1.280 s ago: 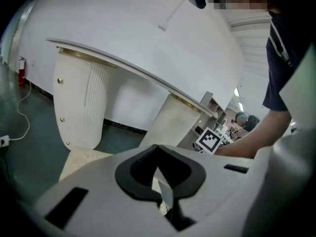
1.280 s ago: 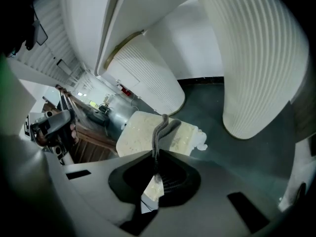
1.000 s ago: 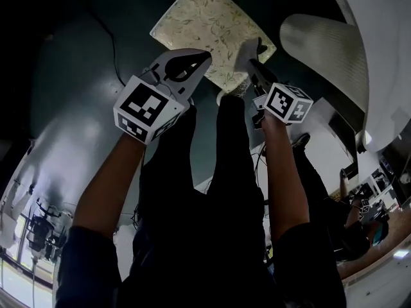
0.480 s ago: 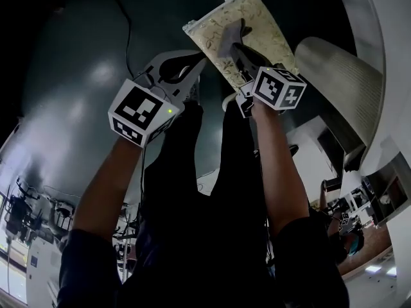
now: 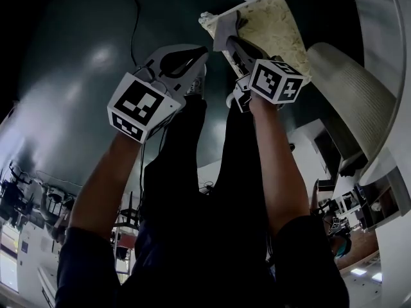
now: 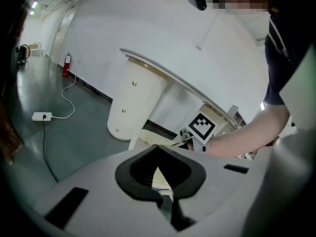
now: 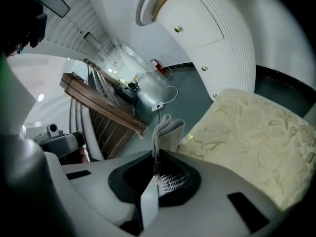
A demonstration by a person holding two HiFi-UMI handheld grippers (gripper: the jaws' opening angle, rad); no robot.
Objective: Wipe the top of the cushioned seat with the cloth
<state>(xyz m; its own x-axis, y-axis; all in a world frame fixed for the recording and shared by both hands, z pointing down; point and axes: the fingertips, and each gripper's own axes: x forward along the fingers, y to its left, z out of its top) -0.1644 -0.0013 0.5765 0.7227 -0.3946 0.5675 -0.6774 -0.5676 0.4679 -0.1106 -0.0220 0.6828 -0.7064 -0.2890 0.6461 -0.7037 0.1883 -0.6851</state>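
The cushioned seat (image 5: 277, 25) is a cream pad with a leaf pattern, at the top of the head view. My right gripper (image 5: 232, 40) is shut on a folded grey cloth (image 5: 226, 25), which lies against the seat's left edge. In the right gripper view the cloth (image 7: 167, 131) sticks up from between the jaws, with the seat (image 7: 247, 132) spreading to the right. My left gripper (image 5: 198, 56) hangs beside the seat over the dark floor, shut with nothing in it. The left gripper view shows its closed tips (image 6: 159, 149) and the seat's edge (image 6: 148, 139) beyond.
A white ribbed curved piece of furniture (image 5: 353, 88) stands right of the seat. A white round pedestal (image 6: 133, 102) rises behind it. A power strip with a cable (image 6: 42, 116) lies on the grey floor, near a red extinguisher (image 6: 65, 65). A wooden slatted frame (image 7: 103, 107) is at the left.
My right gripper has carried the cloth from the seat's near right corner across to its left edge. The left gripper has kept its place beside the seat.
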